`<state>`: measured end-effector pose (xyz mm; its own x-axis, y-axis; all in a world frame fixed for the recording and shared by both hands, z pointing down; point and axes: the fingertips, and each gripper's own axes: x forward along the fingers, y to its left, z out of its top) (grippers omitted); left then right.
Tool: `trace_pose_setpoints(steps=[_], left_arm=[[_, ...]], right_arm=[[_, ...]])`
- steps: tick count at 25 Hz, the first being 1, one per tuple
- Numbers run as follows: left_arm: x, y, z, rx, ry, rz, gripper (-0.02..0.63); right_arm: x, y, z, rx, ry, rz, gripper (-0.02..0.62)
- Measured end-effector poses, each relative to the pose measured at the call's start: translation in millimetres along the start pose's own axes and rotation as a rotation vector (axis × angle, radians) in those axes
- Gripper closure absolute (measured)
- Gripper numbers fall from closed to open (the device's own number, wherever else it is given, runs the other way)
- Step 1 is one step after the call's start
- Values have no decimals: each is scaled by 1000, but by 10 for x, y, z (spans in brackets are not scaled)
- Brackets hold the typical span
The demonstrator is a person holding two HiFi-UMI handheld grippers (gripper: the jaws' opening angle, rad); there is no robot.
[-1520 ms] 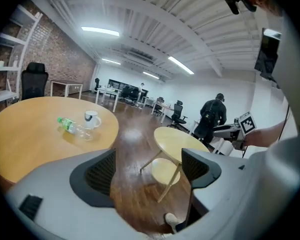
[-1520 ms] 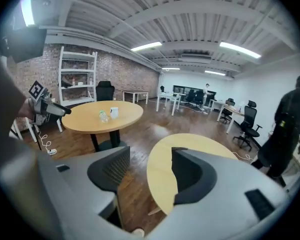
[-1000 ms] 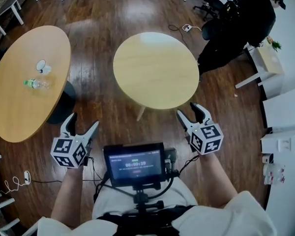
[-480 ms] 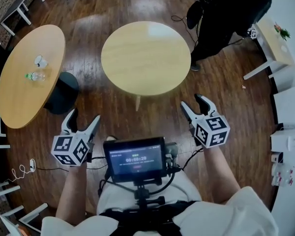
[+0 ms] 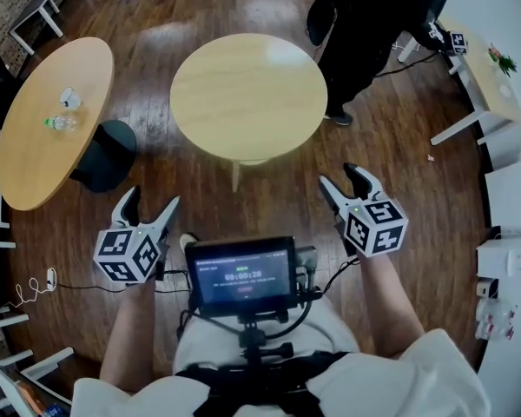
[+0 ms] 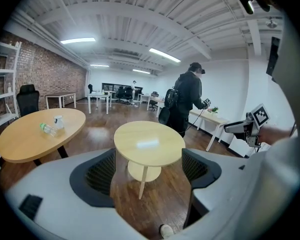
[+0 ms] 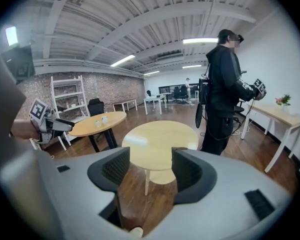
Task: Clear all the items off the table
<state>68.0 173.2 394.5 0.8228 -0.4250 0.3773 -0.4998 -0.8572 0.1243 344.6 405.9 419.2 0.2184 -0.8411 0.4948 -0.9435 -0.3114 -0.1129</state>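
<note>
A bare round wooden table (image 5: 247, 85) stands ahead of me, also in the left gripper view (image 6: 149, 140) and the right gripper view (image 7: 160, 139). To its left an oval table (image 5: 43, 146) carries a clear plastic bottle (image 5: 61, 122) and a small white cup (image 5: 69, 98); both show again as bottle (image 6: 47, 129) and cup (image 6: 58, 121). My left gripper (image 5: 149, 205) and right gripper (image 5: 339, 179) hover over the floor, short of the round table. Both are open with nothing between their jaws.
A person in black (image 5: 373, 16) stands just behind the round table at its right. A white side table with a plant (image 5: 482, 68) lines the right wall. A monitor (image 5: 241, 276) hangs at my chest. White desks and office chairs (image 6: 107, 95) fill the far room.
The person in black has walked from the right edge to right behind the round table. Both tables have slid left in the head view. The grippers stay open, held as before.
</note>
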Motion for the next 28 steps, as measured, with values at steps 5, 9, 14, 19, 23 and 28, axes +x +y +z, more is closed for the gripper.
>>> trace_pose_setpoints(steps=[5, 9, 14, 19, 23, 28], left_arm=[[26, -70, -41, -9, 7, 9, 190], [20, -47, -20, -12, 8, 13, 190], [-2, -155, -67, -6, 13, 14, 190], [4, -198, -85, -2, 19, 20, 190], [-2, -214, -94, 3, 23, 19, 190], [-14, -272, -119, 2, 26, 9, 190]], right_arm=[[-13, -96, -37, -7, 17, -5, 328], [13, -94, -14, -5, 23, -5, 328], [-35, -148, -84, -8, 28, -3, 328], [-71, -205, -90, -9, 26, -5, 329], [-111, -227, -102, -7, 26, -12, 328], [-177, -251, -147, -8, 33, -20, 330]])
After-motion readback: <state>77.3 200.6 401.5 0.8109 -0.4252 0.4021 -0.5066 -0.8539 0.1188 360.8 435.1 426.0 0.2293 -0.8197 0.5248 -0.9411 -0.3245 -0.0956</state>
